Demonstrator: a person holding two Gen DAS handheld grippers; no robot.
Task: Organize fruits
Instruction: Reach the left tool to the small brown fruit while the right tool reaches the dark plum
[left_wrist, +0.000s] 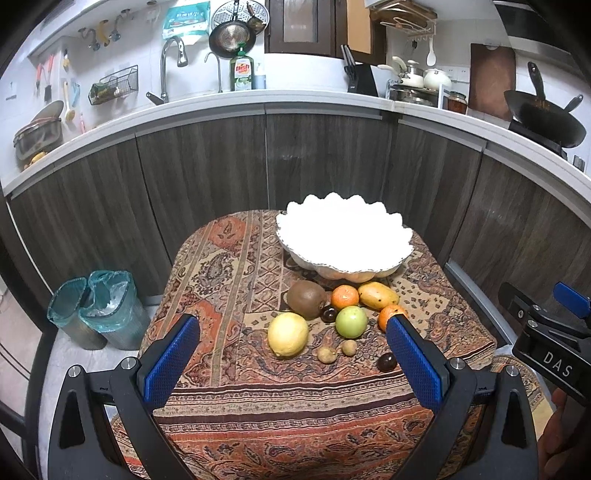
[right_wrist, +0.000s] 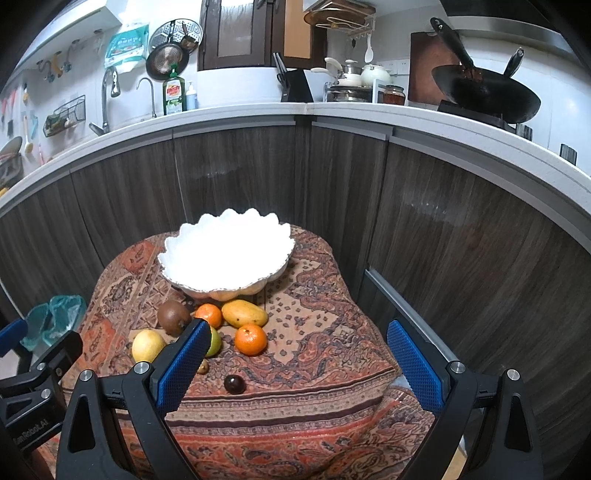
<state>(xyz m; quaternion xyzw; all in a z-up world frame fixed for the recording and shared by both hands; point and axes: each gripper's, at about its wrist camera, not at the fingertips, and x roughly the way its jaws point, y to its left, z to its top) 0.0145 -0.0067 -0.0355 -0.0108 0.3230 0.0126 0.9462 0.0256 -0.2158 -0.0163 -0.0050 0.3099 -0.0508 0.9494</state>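
Both your left claw (left_wrist: 293, 354) and right claw (right_wrist: 295, 363) are wide open and empty, so first grab the round orange tangerine (right_wrist: 250, 339) at 6 o'clock from the wavy white bowl (right_wrist: 177, 254).

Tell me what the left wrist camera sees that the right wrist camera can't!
Only the left wrist view shows two small tan round fruits in full and the whole round green fruit; on the right a blue pad hides most of them.

Only the right wrist view shows the round orange tangerine unblocked.

Both show the white scalloped bowl, the yellow lemon, the brown kiwi and the yellow-orange mango.
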